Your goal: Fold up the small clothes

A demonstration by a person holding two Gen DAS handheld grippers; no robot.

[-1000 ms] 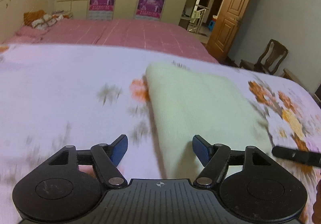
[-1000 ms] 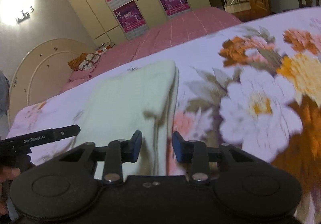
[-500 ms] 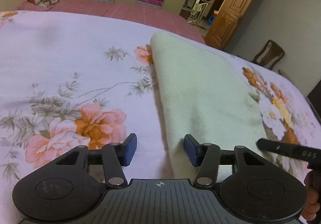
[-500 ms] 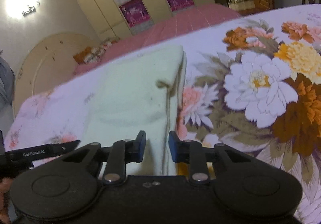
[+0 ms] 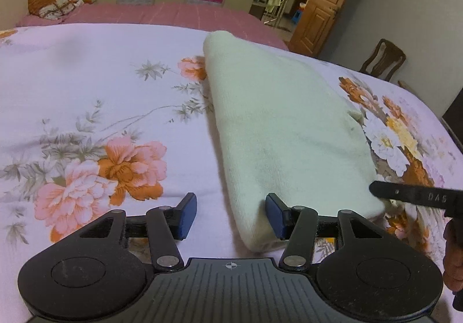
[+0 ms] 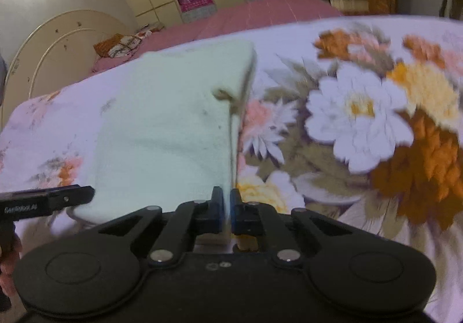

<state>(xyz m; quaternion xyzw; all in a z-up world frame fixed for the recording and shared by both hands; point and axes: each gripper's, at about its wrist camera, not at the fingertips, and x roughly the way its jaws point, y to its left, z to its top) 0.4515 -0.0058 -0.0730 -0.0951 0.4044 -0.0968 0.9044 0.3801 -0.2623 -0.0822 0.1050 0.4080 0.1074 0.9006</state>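
I judge I'm at the gripping step of the next fold: my right gripper (image 6: 227, 207) has its fingers pinched together on the near right corner of the pale green cloth (image 5: 283, 131), which lies already folded into a long strip on the floral bedsheet (image 5: 86, 91), running from 6 o'clock up toward 12 in both wrist views. My left gripper (image 5: 230, 215) is spread wide and straddles the near left corner at 6 o'clock — one pad on the cloth, one over bare sheet, clamping nothing. Next I'd need to close the left on its corner, then lift both corners evenly toward the far end at 12 o'clock — keeping the layers together.
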